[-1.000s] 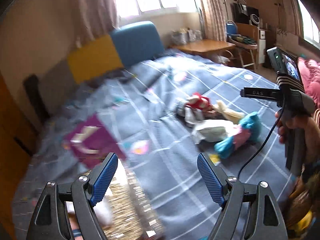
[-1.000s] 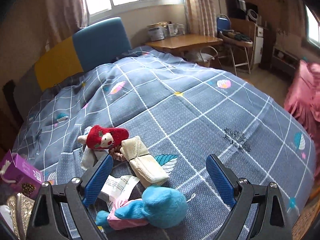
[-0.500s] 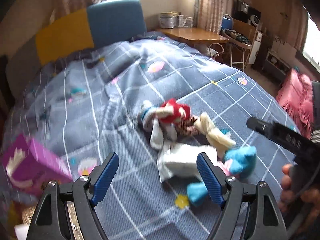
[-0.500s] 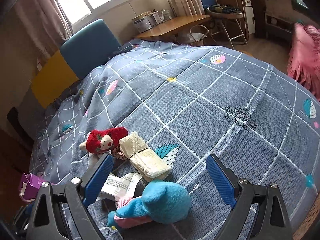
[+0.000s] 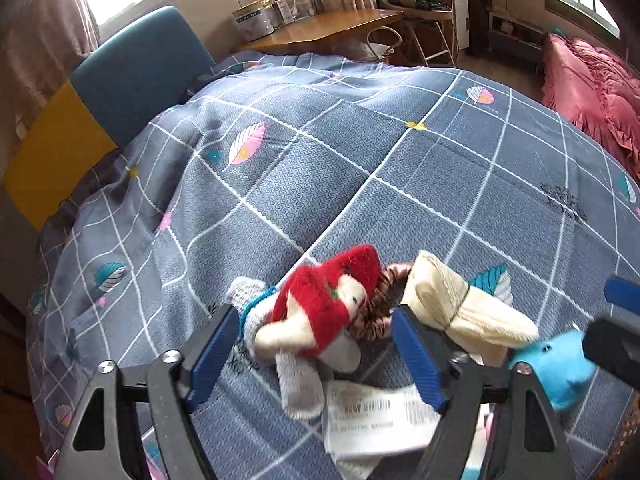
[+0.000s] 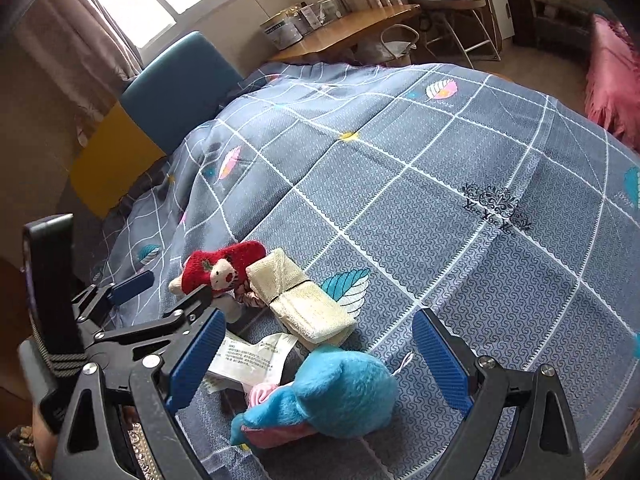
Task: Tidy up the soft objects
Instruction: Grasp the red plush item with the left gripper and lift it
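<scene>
A small pile of soft things lies on the grey checked bedspread (image 5: 360,168). A red-capped plush doll (image 5: 328,300) lies on a grey sock (image 5: 296,380), next to a brown scrunchie (image 5: 380,312) and a folded cream cloth (image 5: 460,308). A blue and pink plush toy (image 6: 332,392) lies nearest. My left gripper (image 5: 312,352) is open, low over the doll. My right gripper (image 6: 316,360) is open, over the blue plush. The left gripper also shows in the right wrist view (image 6: 176,296).
A white printed packet (image 6: 248,360) lies between the toys. A blue and yellow headboard (image 5: 100,92) stands at the far left. A wooden desk (image 5: 320,28) with boxes, chairs and a pink blanket (image 5: 592,92) lie beyond the bed.
My left gripper has swung right from a purple box and sequined item to above the red doll. My right gripper has come closer to the blue plush.
</scene>
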